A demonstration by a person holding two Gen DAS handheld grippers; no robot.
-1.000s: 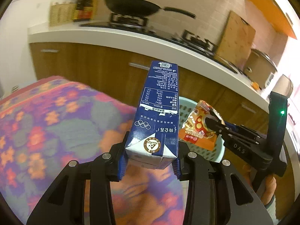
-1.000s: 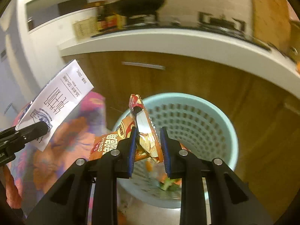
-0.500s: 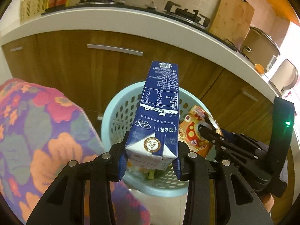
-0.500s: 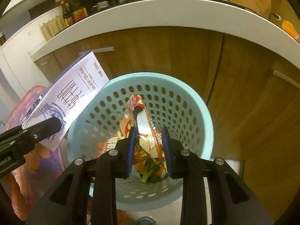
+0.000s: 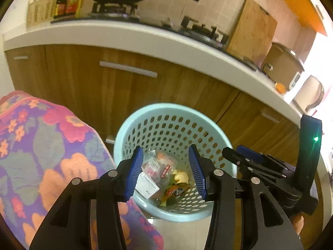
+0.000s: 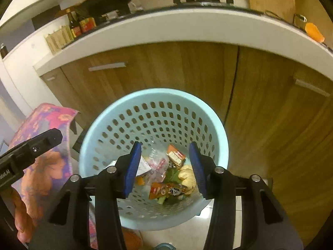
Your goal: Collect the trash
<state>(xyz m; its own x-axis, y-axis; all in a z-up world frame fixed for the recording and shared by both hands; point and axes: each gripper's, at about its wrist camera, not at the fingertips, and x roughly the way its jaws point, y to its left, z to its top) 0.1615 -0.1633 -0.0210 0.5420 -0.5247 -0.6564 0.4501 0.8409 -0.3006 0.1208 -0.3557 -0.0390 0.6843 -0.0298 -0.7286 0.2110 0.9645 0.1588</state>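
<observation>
Running across the back, the wood-fronted kitchen cabinet (image 5: 116, 95) is being seen behind a pale blue perforated basket (image 5: 166, 112) standing on the floor, with a floral cloth (image 5: 41, 145) just beside it. Both hand-held grippers are being held above the basket: the left hand-held gripper (image 5: 166, 171) and the right hand-held gripper (image 6: 164, 165) have just been opening, and nothing is being gripped between either pair of jaws. The trash (image 6: 166, 177), wrappers and scraps, is lying at the basket's bottom.
</observation>
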